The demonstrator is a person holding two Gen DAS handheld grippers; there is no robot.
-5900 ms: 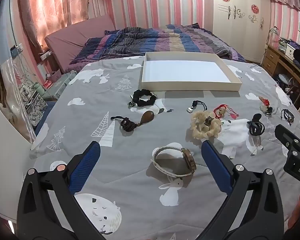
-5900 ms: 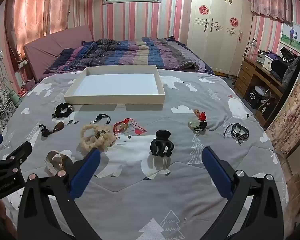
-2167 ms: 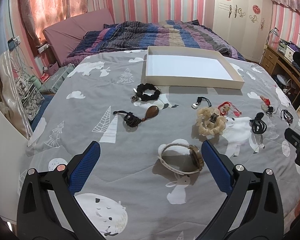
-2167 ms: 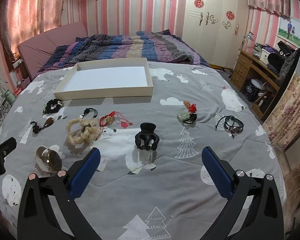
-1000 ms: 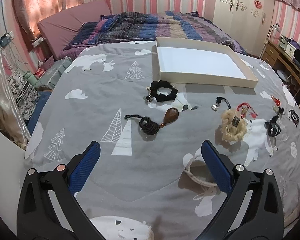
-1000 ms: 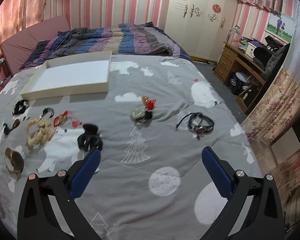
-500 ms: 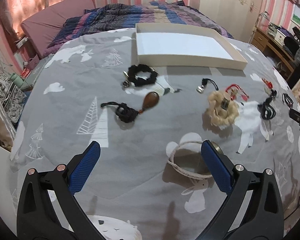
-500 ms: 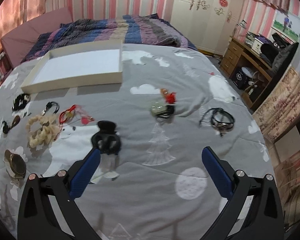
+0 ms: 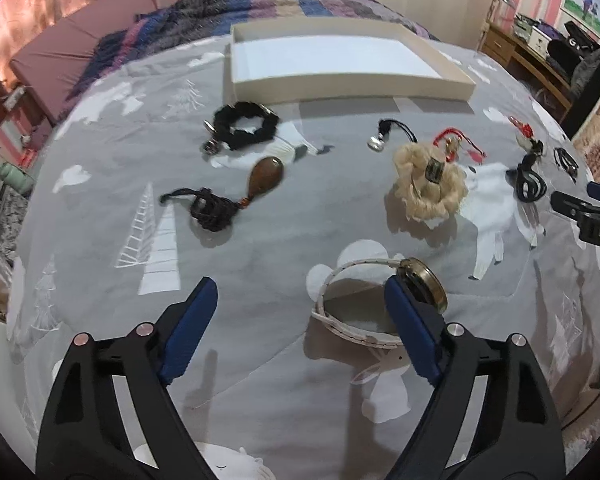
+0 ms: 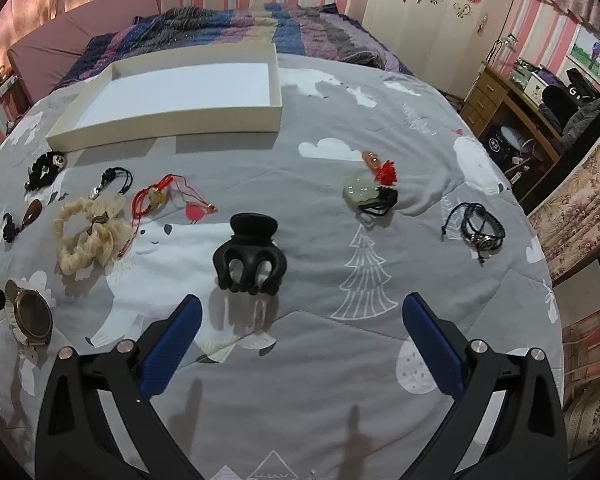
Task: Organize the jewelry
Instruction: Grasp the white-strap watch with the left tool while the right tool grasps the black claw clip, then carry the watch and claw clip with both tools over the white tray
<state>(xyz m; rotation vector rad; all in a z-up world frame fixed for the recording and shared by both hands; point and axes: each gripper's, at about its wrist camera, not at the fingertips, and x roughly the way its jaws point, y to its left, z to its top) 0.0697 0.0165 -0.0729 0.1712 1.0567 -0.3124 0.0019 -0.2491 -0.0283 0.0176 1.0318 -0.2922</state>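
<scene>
A watch (image 9: 424, 284) with a white strap (image 9: 340, 320) lies on the grey bedspread. My left gripper (image 9: 300, 320) hangs low over it with its jaws closing. The strap loop lies partly between them, and the right fingertip (image 9: 404, 308) covers the edge of the watch face; neither pad presses on it. A black claw clip (image 10: 250, 260) stands just beyond my right gripper (image 10: 302, 340), which is open and holds nothing. The shallow cream box (image 9: 352, 80) sits empty at the far side of the bed, also in the right wrist view (image 10: 160, 124).
A black scrunchie (image 9: 246, 124), a brown pendant (image 9: 266, 174) on a dark cord, a cream scrunchie (image 9: 430, 188) and a red cord charm (image 9: 456, 146) lie between watch and box. A jade pendant (image 10: 360, 190) and a black bracelet (image 10: 480, 228) lie right. The bed edge drops off right, towards a desk.
Both grippers have sunk closer to the bedspread. The left jaws have narrowed, with the watch now at the right finger. The right gripper has swung left, so the claw clip sits nearer its middle.
</scene>
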